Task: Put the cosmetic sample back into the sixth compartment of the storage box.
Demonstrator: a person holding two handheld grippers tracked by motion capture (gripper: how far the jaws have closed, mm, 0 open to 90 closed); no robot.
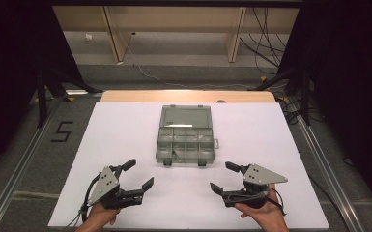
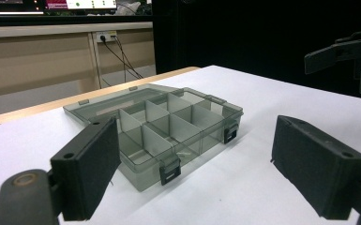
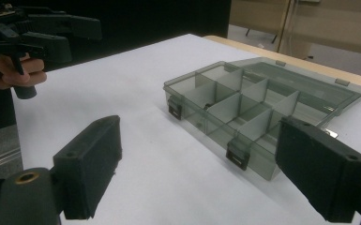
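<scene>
Resting low over the white sheet [image 1: 125,140] near the person's edge of the table, the left gripper [image 1: 137,175] and the right gripper [image 1: 222,178] sit side by side, well apart, each held from below by a hand, left hand [image 1: 99,215] and right hand [image 1: 265,212]. Both point forward and slightly inward toward the one clear compartment box [image 1: 185,141]. Each gripper's jaws are spread wide with nothing between them; in the left gripper view and the right gripper view the black pads frame the box without touching it.

That box lies near the middle of the sheet, its lid [image 1: 185,117] folded flat open on the far side. Its tray shows eight compartments in two rows of four, and two dark latches [image 2: 169,171] hang on the near wall. A small item lies in one near compartment, too small to identify.

Bare sheet surrounds the box on every side. Beyond the sheet's far edge a strip of wooden tabletop [image 1: 188,95] shows.
</scene>
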